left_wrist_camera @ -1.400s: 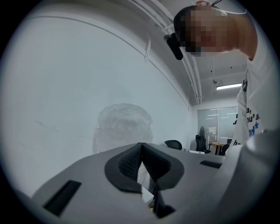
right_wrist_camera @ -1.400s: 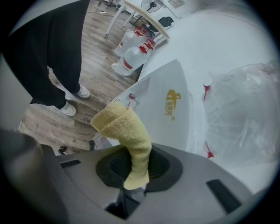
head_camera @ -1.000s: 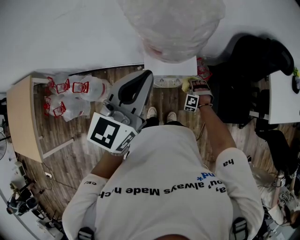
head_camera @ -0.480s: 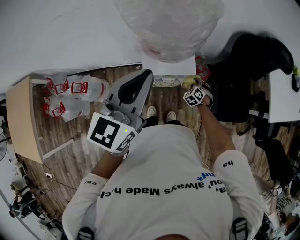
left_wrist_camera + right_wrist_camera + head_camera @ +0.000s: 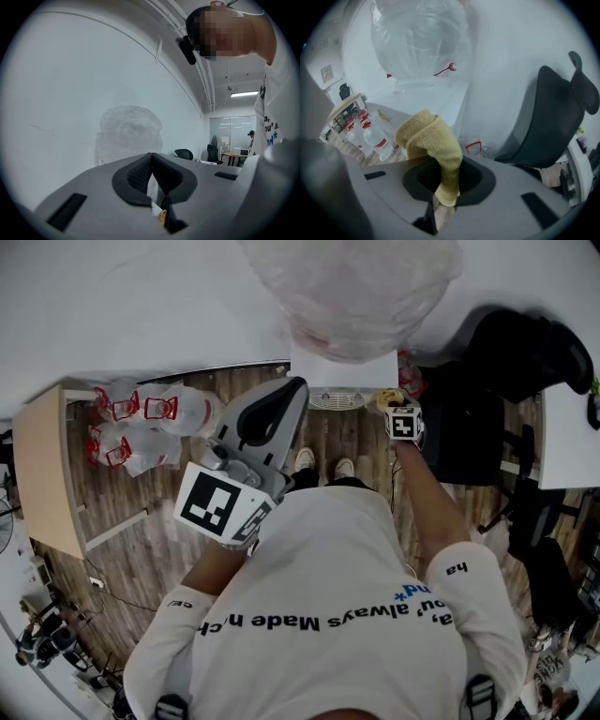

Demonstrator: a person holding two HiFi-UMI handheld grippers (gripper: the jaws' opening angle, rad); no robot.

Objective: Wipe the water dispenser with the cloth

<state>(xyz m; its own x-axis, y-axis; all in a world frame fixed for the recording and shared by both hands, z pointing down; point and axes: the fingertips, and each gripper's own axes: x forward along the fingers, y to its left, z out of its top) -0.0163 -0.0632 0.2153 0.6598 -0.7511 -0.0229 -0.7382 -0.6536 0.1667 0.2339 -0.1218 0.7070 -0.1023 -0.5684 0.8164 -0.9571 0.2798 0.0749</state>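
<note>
The white water dispenser [image 5: 342,371] stands against the wall ahead, with a big plastic-wrapped bottle [image 5: 352,292] on top. My right gripper [image 5: 397,409] is at the dispenser's right front corner, shut on a folded yellow cloth [image 5: 385,400]. In the right gripper view the cloth [image 5: 433,143] sticks up out of that gripper [image 5: 446,185], just short of the dispenser's white top [image 5: 438,101] and bottle [image 5: 422,42]. My left gripper [image 5: 292,390] is held up in front of the dispenser, its jaws together and empty. The left gripper [image 5: 151,161] points at the bottle [image 5: 129,133].
Several small water bottles [image 5: 141,423] lie on the wooden floor at the left, next to a low wooden table [image 5: 42,474]. A black office chair [image 5: 506,362] stands close to the dispenser's right side, with a white desk [image 5: 567,437] beyond it.
My right gripper has shifted rightward with the cloth, toward the dispenser's right corner, and its marker cube has turned. The left gripper has stayed where it was.
</note>
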